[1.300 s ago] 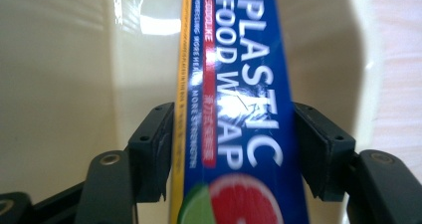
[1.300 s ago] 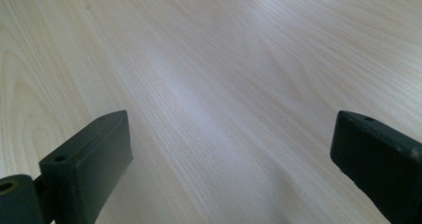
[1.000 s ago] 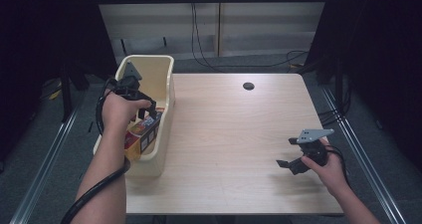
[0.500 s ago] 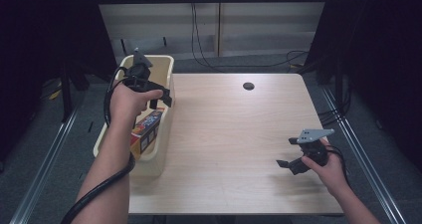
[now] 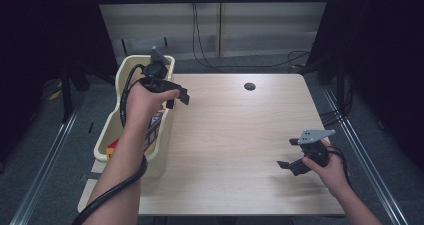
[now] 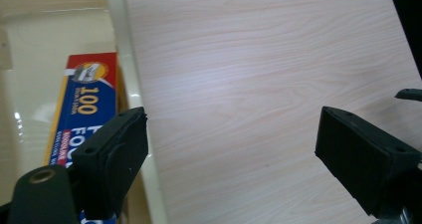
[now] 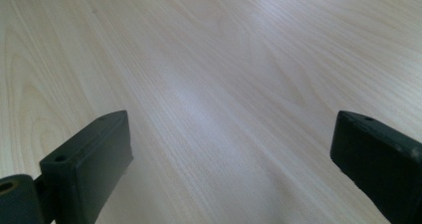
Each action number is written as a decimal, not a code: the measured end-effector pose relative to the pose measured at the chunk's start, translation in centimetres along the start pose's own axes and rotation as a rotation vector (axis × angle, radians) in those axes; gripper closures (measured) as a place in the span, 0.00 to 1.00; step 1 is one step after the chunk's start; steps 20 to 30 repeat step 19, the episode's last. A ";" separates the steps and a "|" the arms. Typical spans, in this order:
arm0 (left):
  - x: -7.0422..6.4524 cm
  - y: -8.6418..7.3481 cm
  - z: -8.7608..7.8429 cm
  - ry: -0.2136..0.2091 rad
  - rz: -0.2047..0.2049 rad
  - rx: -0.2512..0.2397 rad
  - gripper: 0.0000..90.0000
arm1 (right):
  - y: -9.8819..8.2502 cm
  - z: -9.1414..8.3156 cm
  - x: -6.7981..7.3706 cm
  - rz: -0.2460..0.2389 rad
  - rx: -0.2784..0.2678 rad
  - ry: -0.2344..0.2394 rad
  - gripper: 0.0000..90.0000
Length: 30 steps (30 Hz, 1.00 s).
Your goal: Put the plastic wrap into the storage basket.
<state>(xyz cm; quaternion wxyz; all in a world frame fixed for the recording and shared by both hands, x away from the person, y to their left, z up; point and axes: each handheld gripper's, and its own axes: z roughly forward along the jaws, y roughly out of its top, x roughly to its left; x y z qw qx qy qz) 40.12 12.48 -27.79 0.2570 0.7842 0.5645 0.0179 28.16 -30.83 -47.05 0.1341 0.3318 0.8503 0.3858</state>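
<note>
A cream plastic bin stands on the table's left edge. Inside it lies a blue and red box marked "100"; in the left gripper view the box lies just inside the bin's rim. My left gripper hovers open above that rim, one jaw over the box and the other over the table, with nothing between them. My right gripper is held low over the table's near right part, open and empty.
The light wooden table has a round cable hole near its far edge. Cables run along the floor behind the table, and dark curtains hang at both sides.
My left gripper has risen out of the bin and shifted away and to the right, over the bin's rim. The box stays in the bin. The right gripper has not moved.
</note>
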 end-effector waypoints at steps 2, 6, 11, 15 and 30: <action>-0.5 -0.1 0.3 -0.015 0.021 -0.005 0.14 | 0.0 0.0 0.0 0.000 0.003 0.002 0.03; -1.3 -0.2 1.1 -0.030 0.045 -0.005 0.14 | 0.0 0.1 0.0 -0.001 0.002 -0.003 0.03; -2.3 -0.3 1.9 -0.047 0.078 -0.012 0.14 | 0.0 0.1 0.1 0.000 0.004 -0.002 0.03; -2.8 -0.3 2.3 -0.067 0.091 -0.024 0.14 | 0.0 0.2 0.1 -0.005 0.006 -0.003 0.03; -3.3 -0.5 3.1 -0.089 0.106 -0.033 0.14 | 0.0 0.2 0.0 -0.006 0.009 -0.003 0.03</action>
